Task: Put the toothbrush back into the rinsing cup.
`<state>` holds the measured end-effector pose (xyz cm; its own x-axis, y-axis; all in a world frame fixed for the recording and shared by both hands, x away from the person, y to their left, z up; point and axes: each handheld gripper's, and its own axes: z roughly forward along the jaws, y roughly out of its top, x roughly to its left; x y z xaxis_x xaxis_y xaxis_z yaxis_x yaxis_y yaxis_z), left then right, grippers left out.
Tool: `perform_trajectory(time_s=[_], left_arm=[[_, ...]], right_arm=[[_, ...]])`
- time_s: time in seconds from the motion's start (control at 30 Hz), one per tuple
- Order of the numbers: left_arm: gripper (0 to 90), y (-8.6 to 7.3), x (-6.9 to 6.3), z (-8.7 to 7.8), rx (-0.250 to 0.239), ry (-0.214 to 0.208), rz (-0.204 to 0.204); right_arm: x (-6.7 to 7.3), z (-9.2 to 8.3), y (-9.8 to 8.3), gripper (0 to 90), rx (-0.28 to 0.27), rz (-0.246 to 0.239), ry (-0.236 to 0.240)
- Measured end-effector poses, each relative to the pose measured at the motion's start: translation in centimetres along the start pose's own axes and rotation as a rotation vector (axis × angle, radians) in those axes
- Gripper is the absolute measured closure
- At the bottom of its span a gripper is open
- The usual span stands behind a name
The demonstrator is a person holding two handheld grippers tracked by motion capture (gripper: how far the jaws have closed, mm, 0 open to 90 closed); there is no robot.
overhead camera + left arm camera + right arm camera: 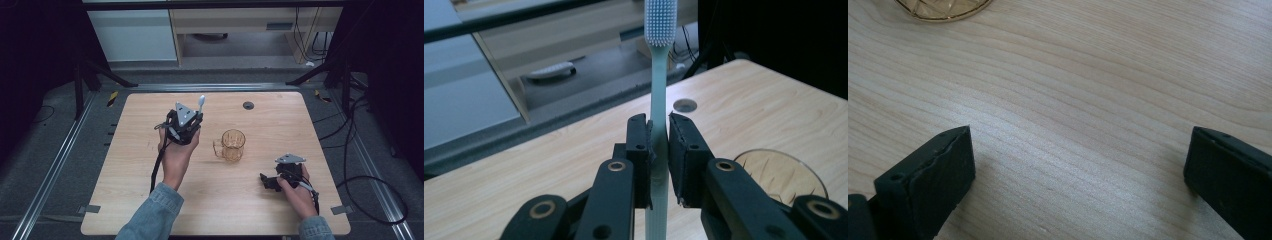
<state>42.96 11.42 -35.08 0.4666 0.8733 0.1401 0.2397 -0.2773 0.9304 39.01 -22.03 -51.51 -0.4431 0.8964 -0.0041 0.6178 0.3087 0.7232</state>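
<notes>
A pale green toothbrush (658,90) with white bristles stands upright between the jaws of my left gripper (659,131), which is shut on its handle. From above, the left gripper (192,112) is held over the table's left middle, the toothbrush (201,102) head poking out past it. A clear amber glass mug (232,145) stands in the middle of the wooden table (150,200), to the right of that gripper; its rim (781,172) shows at lower right of the left gripper view. My right gripper (1078,165) rests low near the table's front right, open, with bare wood between its jaws.
A small round dark grommet (248,105) sits in the tabletop at the back. Black cables (370,185) lie on the floor to the right of the table. A cabinet and shelf stand beyond the far edge.
</notes>
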Motion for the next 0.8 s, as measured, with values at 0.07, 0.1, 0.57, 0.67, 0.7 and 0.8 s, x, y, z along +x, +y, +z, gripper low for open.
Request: perform_trajectory(time_s=[0.07,0.1,0.57,0.67,0.7,0.8], left_arm=[[79.3,0.0,-0.1,-0.1,-0.020,0.006,-0.004],[79.4,0.0,-0.2,-0.2,-0.034,0.009,-0.008],[79.4,-0.2,-1.4,-0.6,-0.150,0.040,-0.032],[79.4,-0.4,-1.5,-0.6,-0.158,0.042,-0.036],[79.4,-0.4,-1.6,-0.5,-0.162,0.039,-0.044],[79.4,-0.5,-1.8,-0.6,-0.183,0.037,-0.048]], right_arm=[[0.0,0.0,0.0,0.4,0.000,0.000,0.001],[0.0,0.0,0.0,0.4,0.000,0.000,0.000],[0.0,0.0,0.0,0.4,0.000,0.001,0.002],[0.0,0.0,0.0,0.4,0.000,0.002,0.002],[0.0,0.0,0.0,0.4,-0.001,0.001,0.002],[0.0,0.0,0.0,0.4,0.000,0.002,0.002]])
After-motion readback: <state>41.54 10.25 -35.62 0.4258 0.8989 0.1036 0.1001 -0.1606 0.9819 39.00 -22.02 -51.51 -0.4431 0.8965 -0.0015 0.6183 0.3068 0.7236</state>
